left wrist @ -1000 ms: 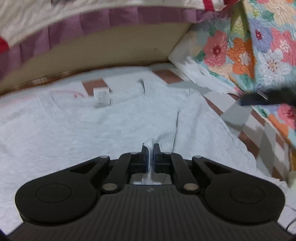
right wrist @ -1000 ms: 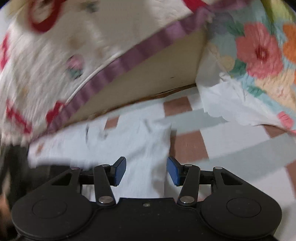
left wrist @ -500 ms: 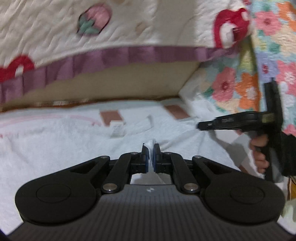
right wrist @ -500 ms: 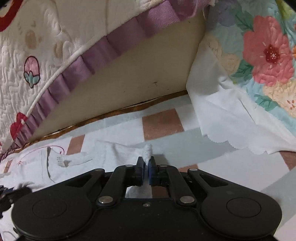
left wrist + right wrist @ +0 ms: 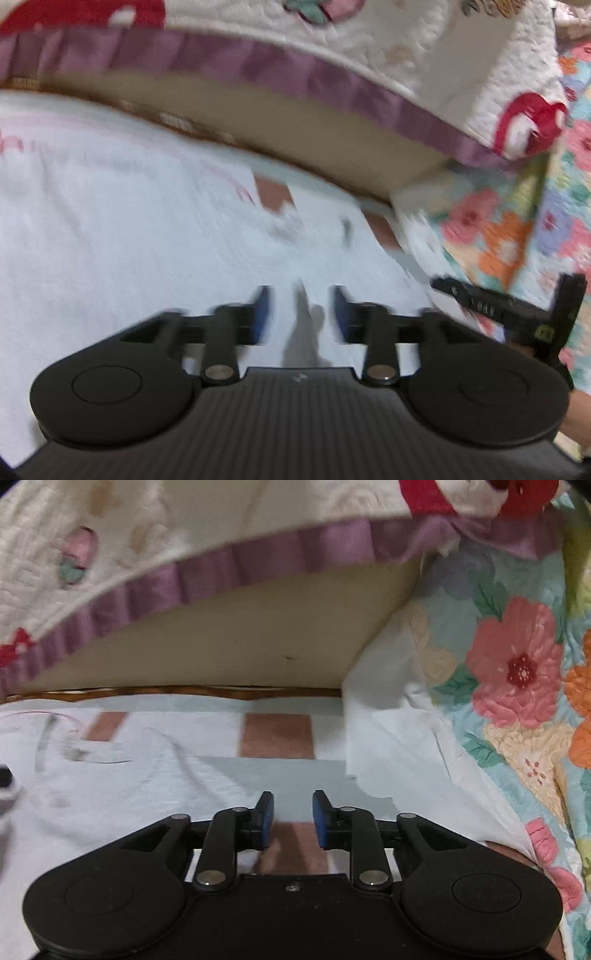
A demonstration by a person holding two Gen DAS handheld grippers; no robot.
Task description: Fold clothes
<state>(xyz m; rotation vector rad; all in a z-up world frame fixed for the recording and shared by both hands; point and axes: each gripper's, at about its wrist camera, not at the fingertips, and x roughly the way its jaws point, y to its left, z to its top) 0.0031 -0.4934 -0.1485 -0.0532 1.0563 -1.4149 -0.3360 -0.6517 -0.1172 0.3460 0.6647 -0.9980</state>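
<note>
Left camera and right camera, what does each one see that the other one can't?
Only the left wrist view shows the left gripper, open over the white shirt, and the whole side of the other tool. Only the right wrist view shows the right gripper, open above a brown square. Both share the shirt, the purple-trimmed quilt and the flowered blanket.

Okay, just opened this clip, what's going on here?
A person with handheld tongs in each hand is folding a pale grey T-shirt laid flat on a checked brown-and-white sheet. Right now both the left tongs and the right tongs are open and hold nothing; the shirt lies loose below them. A flowered quilt is bunched up on the right. The left view is motion-blurred.
</note>
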